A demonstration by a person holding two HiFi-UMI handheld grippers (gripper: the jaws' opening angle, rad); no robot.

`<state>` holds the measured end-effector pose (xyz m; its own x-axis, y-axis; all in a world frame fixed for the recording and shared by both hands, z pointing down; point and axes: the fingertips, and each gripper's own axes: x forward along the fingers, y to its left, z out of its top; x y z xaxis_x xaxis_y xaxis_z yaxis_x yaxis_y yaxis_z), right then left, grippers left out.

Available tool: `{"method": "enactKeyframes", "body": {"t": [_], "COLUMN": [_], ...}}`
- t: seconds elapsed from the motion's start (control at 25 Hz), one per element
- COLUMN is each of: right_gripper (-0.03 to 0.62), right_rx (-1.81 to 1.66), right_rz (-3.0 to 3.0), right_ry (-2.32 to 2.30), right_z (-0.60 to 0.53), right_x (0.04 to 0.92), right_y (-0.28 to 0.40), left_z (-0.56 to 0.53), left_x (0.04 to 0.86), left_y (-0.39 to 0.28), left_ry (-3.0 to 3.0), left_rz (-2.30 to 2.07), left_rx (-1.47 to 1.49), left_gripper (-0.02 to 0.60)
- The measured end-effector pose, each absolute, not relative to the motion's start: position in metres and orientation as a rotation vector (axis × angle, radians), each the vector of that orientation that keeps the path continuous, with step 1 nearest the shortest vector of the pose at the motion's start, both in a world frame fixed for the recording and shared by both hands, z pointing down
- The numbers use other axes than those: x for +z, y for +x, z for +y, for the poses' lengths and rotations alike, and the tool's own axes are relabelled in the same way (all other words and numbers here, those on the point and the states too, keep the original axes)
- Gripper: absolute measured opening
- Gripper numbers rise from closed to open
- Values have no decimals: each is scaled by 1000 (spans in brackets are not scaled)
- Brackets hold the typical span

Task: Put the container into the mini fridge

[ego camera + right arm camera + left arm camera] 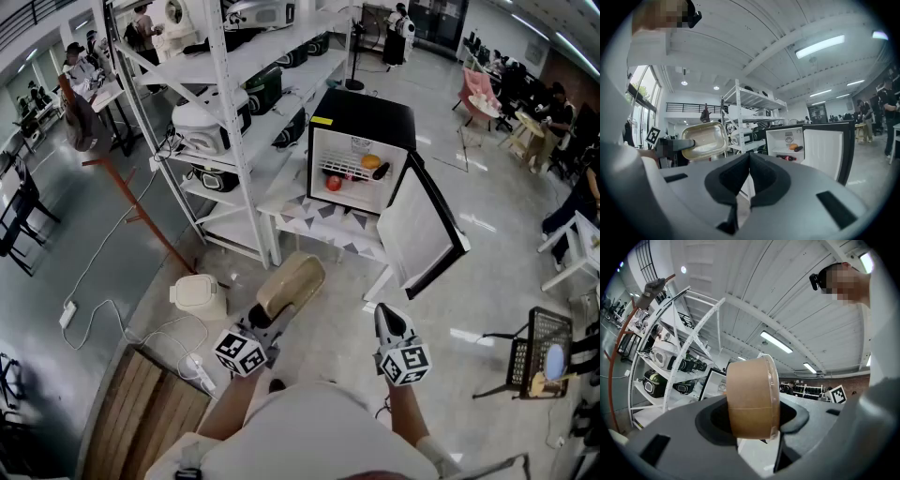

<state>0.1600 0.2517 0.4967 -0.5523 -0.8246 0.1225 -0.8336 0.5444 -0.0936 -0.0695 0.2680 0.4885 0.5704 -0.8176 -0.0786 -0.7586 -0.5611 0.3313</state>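
Note:
My left gripper (272,322) is shut on a tan paper container with a clear lid (292,283), held on its side in front of me. In the left gripper view the container (753,398) fills the space between the jaws. My right gripper (387,323) is shut, its pads touching with nothing between them (748,157). The mini fridge (361,150) stands ahead on a low white table (323,228) with its door (420,228) swung open to the right. Inside I see a red fruit, an orange one and a dark item on the wire shelf. From the right gripper view the container (704,139) shows at left, the fridge (791,140) at centre.
White metal shelving (234,103) with rice cookers stands left of the fridge. A white rice cooker (199,297) and a power strip with cables (197,372) lie on the floor at my left. A wooden board (141,403) lies near my feet. A black wire chair (539,354) stands to the right.

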Motion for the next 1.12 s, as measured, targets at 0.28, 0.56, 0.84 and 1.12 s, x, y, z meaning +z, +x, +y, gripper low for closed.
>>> {"method": "enactKeyframes", "body": {"t": [0.28, 0.56, 0.84, 1.12], "right_gripper": [8, 8, 8, 8], "right_rx": [215, 240, 259, 269], "right_rz": [-2697, -2678, -2677, -2716], "right_ry": [1445, 1456, 1445, 1404], "right_z": [254, 253, 255, 257], "right_x": [495, 502, 508, 510], "right_y": [163, 171, 191, 214], "left_z": [270, 272, 278, 286], "left_x": [494, 495, 497, 499], "left_y": [-68, -59, -43, -17], "left_ry": [2525, 2531, 2516, 2505], "left_rz": [-1309, -1323, -1353, -1388], "left_rx": [-319, -304, -297, -276], "left_gripper": [207, 207, 207, 207]}}
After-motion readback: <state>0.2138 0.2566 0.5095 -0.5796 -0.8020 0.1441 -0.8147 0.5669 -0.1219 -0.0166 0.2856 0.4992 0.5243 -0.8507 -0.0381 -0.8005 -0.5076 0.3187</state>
